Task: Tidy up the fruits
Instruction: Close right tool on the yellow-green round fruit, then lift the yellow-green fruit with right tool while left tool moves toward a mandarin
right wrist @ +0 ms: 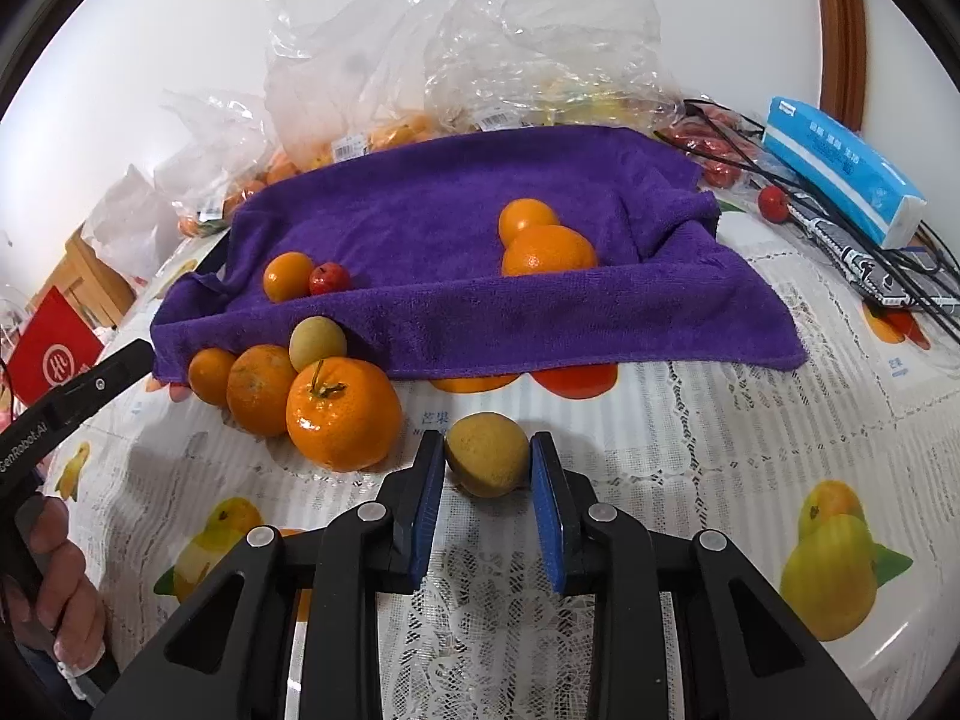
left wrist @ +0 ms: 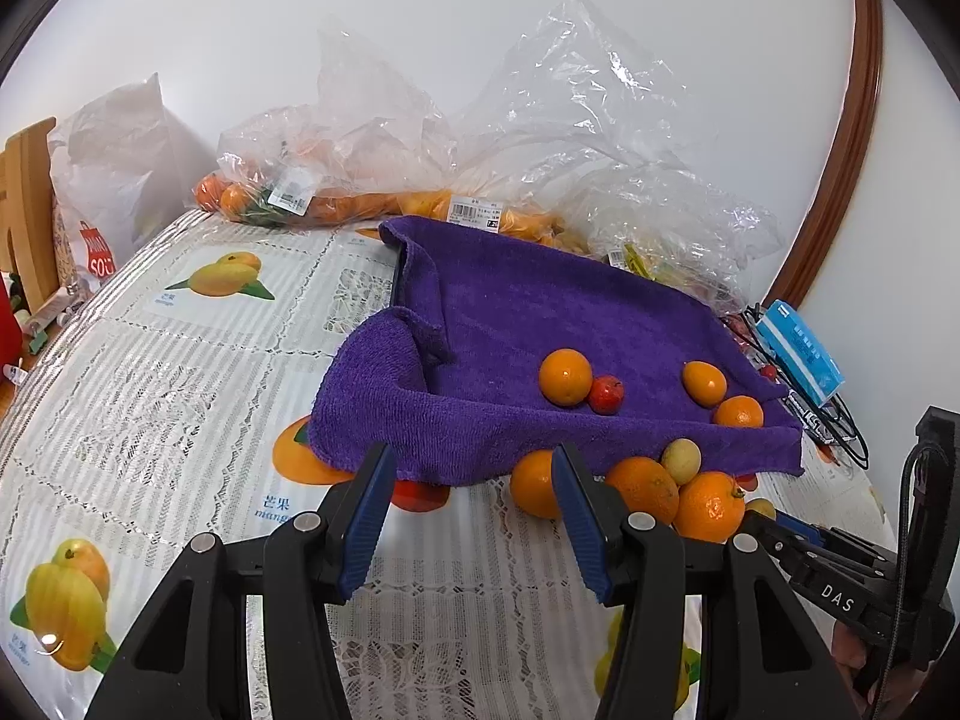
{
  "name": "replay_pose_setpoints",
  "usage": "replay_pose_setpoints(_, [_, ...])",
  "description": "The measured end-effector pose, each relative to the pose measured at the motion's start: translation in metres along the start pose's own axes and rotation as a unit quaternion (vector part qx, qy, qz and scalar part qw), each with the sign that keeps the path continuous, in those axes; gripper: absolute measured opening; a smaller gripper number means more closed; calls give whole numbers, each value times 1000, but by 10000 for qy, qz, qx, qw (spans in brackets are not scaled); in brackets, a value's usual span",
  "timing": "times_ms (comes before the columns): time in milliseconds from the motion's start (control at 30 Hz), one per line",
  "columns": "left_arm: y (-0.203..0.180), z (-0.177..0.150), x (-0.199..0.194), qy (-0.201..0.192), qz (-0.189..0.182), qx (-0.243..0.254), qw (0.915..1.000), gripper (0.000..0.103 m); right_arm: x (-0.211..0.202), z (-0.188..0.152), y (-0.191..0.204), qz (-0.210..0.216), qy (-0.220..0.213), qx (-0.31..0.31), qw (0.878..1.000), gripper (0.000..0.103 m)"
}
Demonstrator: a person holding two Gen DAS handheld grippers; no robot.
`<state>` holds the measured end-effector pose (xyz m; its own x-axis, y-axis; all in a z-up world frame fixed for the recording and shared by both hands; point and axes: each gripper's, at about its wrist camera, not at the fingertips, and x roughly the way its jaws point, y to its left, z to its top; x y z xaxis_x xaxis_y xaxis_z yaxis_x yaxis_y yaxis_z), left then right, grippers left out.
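Note:
A purple towel (left wrist: 540, 312) (right wrist: 480, 204) lines a tray on the table. On it lie oranges (left wrist: 564, 377) (right wrist: 549, 252) and a small red fruit (left wrist: 606, 395) (right wrist: 329, 279). In front of it several oranges (left wrist: 711, 507) (right wrist: 343, 414) and a small yellow-green fruit (left wrist: 682, 461) (right wrist: 317, 343) sit on the tablecloth. My right gripper (right wrist: 487, 456) is shut on a yellow-brown fruit (right wrist: 487, 461) just above the cloth, right of the pile. My left gripper (left wrist: 474, 468) is open and empty, in front of the towel's near edge, left of the pile.
Clear plastic bags of fruit (left wrist: 420, 180) (right wrist: 420, 60) stand behind the towel against the wall. A blue tissue pack (left wrist: 798, 351) (right wrist: 840, 180), black cables (right wrist: 840, 210) and a loose red fruit (right wrist: 773, 202) lie at the right. The tablecloth (left wrist: 180, 390) has printed fruit pictures.

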<state>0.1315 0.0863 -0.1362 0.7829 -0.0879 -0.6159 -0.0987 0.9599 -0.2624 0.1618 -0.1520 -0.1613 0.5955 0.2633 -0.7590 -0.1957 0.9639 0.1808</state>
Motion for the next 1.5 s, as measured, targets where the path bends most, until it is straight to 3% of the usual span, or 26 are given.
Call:
replay_pose_setpoints(600, [-5,-2,5,171,-101,135,9997,52,-26,-12,-2,-86,-334,-190,9992,29])
replay_pose_setpoints(1500, [-9,-2,9,310,-214,221,9990,57,-24,-15,-13,99,-231,101,9996,29])
